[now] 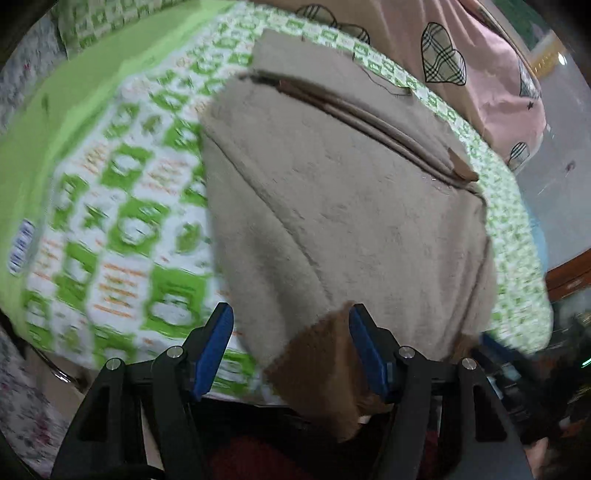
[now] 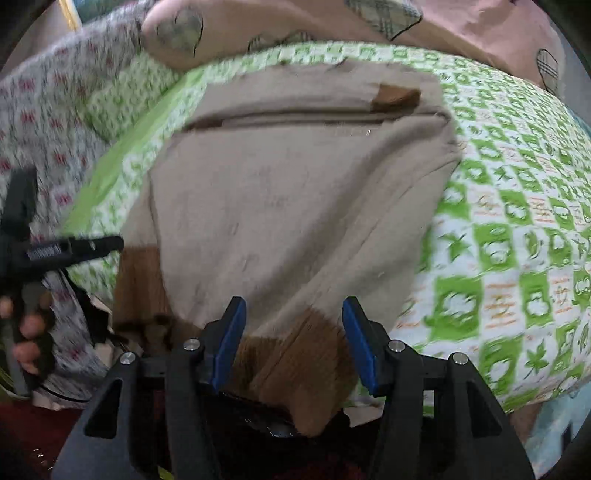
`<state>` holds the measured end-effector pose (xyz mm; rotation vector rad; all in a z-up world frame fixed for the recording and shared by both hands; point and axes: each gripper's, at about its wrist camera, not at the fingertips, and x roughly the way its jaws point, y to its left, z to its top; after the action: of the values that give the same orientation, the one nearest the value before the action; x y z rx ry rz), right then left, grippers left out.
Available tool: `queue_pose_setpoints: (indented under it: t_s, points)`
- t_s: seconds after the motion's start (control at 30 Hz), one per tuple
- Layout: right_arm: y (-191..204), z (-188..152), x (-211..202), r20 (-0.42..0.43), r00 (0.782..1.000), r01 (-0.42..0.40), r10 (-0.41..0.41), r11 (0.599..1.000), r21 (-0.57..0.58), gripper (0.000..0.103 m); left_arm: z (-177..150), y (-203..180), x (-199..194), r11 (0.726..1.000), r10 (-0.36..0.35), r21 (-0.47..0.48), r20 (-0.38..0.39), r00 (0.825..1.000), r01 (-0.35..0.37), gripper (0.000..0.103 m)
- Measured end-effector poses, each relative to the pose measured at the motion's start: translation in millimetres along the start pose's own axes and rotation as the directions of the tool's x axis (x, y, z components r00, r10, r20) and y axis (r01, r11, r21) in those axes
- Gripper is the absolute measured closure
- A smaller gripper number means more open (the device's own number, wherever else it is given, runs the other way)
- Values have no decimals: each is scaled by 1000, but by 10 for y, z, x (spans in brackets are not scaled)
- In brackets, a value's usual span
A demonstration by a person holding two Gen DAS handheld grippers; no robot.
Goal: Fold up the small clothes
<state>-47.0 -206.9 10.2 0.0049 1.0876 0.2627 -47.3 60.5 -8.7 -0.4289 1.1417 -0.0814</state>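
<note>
Beige fleece trousers point(image 1: 347, 206) with brown ribbed cuffs lie on a green-and-white patterned bed sheet point(image 1: 122, 229). They also fill the middle of the right wrist view point(image 2: 280, 192). My left gripper point(image 1: 291, 347) is open, its blue pads either side of one brown cuff point(image 1: 325, 373) at the near edge. My right gripper point(image 2: 291, 332) is open around the other brown cuff point(image 2: 295, 369). A second cuff point(image 2: 136, 284) lies to its left. The left gripper's body point(image 2: 48, 251) and the hand holding it show at the left edge.
A pink pillow with plaid hearts point(image 1: 461, 55) lies beyond the trousers, also in the right wrist view point(image 2: 295, 22). A floral quilt point(image 2: 55, 103) is bunched at the left. The bed's near edge drops off below both grippers.
</note>
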Motion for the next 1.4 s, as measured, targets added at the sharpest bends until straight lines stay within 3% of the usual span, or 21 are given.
queue_pose_setpoints:
  t_s: [0.1, 0.2, 0.27, 0.37, 0.43, 0.5, 0.53, 0.6, 0.7, 0.77, 0.9, 0.97, 1.03, 1.13, 1.3, 1.33, 1.37, 1.4]
  points:
    - [0, -20, 106, -34, 999, 19, -19, 1000, 9, 48, 22, -59, 53, 999, -42, -7, -21, 999, 41, 37]
    - [-25, -44, 64, -24, 1000, 17, -17, 1000, 19, 48, 29, -151, 139, 1000, -7, 22, -29, 1000, 8, 33]
    - [-64, -66, 72, -28, 999, 26, -25, 999, 26, 48, 31, -207, 278, 998, 54, 46, -38, 998, -52, 33]
    - [-52, -139, 129, -41, 997, 73, -73, 997, 17, 49, -20, -267, 398, 987, 126, 98, -2, 992, -126, 45]
    - [-67, -156, 141, -33, 994, 103, -103, 995, 0, 58, -62, -286, 372, 981, 139, 130, 28, 990, -141, 71]
    - [-128, -159, 98, -21, 988, 150, -151, 989, -14, 97, -69, -193, 298, 987, 95, 130, 33, 995, -99, 90]
    - [-188, -158, 72, -19, 990, 137, -137, 991, 3, 99, -83, -85, 214, 992, 43, 116, 35, 998, -46, 95]
    - [-481, -176, -55, -11, 998, 70, -69, 993, 98, 103, -115, 105, 86, 995, 10, 97, 41, 999, -14, 96]
    - [-912, -283, -341, 29, 995, 90, -98, 978, 190, 103, -208, 458, -70, 997, -8, 72, 42, 999, 5, 97]
    - [-1081, -346, -449, 34, 998, 49, -59, 973, 227, 103, -263, 679, -86, 998, -46, 34, 20, 999, 45, 96]
    - [-1001, -376, -542, 61, 998, -46, 31, 967, 249, 102, -322, 900, -82, 997, -73, -23, 5, 997, 73, 91]
    - [-825, -324, -496, 62, 996, -78, 66, 972, 221, 101, -334, 924, -80, 994, -100, -43, 6, 995, 100, 82]
    - [-638, -266, -381, 45, 996, -80, 73, 980, 183, 100, -324, 894, -61, 991, -124, -58, 4, 992, 124, 63]
    - [-291, -233, -110, -17, 995, -97, 101, 983, 153, 100, -359, 846, -76, 987, -150, -59, 4, 989, 150, 52]
    - [-111, -230, 14, -74, 995, -59, 67, 993, 106, 96, -398, 812, -68, 978, -193, -85, 5, 981, 193, 49]
    - [-120, -225, 22, -79, 995, -59, 68, 992, 108, 92, -410, 814, -73, 973, -212, -95, 3, 977, 212, 47]
    - [-144, -233, -2, -74, 994, -69, 78, 990, 121, 70, -423, 808, -72, 972, -214, -100, 4, 977, 213, 45]
    - [-147, -232, -19, -67, 995, -63, 72, 990, 125, 39, -428, 809, -62, 975, -197, -101, 3, 980, 196, 40]
